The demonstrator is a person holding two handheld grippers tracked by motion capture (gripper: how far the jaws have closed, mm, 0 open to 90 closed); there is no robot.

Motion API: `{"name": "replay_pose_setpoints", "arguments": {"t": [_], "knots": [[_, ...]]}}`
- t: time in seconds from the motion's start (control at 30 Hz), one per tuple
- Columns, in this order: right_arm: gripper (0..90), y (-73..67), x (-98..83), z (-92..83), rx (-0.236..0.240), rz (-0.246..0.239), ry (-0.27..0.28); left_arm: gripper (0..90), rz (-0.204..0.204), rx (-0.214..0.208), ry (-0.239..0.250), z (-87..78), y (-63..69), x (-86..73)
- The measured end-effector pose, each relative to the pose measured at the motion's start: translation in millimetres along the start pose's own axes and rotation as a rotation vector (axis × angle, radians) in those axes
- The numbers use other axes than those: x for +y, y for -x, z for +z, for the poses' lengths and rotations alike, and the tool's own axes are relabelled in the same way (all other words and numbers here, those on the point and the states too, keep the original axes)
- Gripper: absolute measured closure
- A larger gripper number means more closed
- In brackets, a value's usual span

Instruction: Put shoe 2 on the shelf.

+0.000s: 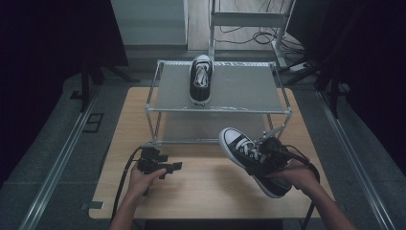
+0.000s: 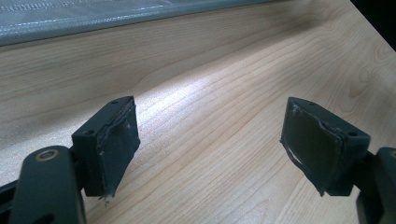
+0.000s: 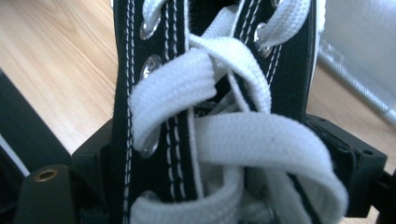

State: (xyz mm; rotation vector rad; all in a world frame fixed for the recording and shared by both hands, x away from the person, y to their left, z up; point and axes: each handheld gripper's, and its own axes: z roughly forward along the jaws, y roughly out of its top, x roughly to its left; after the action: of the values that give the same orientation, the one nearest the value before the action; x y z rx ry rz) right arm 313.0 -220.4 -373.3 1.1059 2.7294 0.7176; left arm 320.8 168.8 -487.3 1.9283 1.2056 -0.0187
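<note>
Right gripper [image 1: 269, 149] clamped on a black sneaker [image 1: 251, 160] with white laces and white toe cap, held tilted clear of the wooden table [image 1: 201, 184], toe pointing up and toward the rack, heel low near the person's right hand [image 1: 296, 175]. In the right gripper view the jaws sit on either side of the shoe's laced upper [image 3: 187, 121], pads pressed against the black canvas, white laces [image 3: 243, 140] bunched between them. Left gripper [image 1: 165, 167] low over the table at the near left, held by the left hand [image 1: 143, 179], cable trailing back toward the table's edge. In the left gripper view its jaws stand apart, partway open, nothing between the pads [image 2: 116, 144], bare wood grain below and a grey shelf edge [image 2: 93, 21] across the top. Two-tier metal shoe rack [image 1: 218, 111] stands at the far half of the table. Second, matching black sneaker [image 1: 201, 79] rests flat on the rack's top shelf, left of centre, toe toward the person, heel at the far rail. Held shoe sits just in front of the rack's right front leg, well apart from the shoe on the shelf. Lower shelf visible under the top one, contents not clear from here. Grey floor and cables beyond the table.
</note>
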Motion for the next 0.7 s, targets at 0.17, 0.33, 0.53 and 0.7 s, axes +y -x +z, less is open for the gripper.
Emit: {"name": "replay_pose_setpoints", "arguments": {"t": [0.17, 0.33, 0.53, 0.7], "knots": [[15.7, -5.0, 15.9, -11.7, 0.018, 0.005, 0.026, 19.1, -0.001, -0.001, -0.003, 1.1, -0.5, -0.8], [15.7, -8.4, 26.4, -18.5, 0.027, 0.018, 0.041, 19.1, -0.002, -0.001, 0.001, 0.1, -1.5, -0.9], [15.7, -9.5, 43.3, -29.6, 0.045, 0.037, 0.067, 19.2, -0.006, -0.002, 0.001, 0.6, -2.4, -1.3], [15.7, -6.7, 52.4, -37.8, 0.053, 0.058, 0.096, 19.2, -0.010, -0.003, 0.001, 0.5, -2.9, -1.4]]}}
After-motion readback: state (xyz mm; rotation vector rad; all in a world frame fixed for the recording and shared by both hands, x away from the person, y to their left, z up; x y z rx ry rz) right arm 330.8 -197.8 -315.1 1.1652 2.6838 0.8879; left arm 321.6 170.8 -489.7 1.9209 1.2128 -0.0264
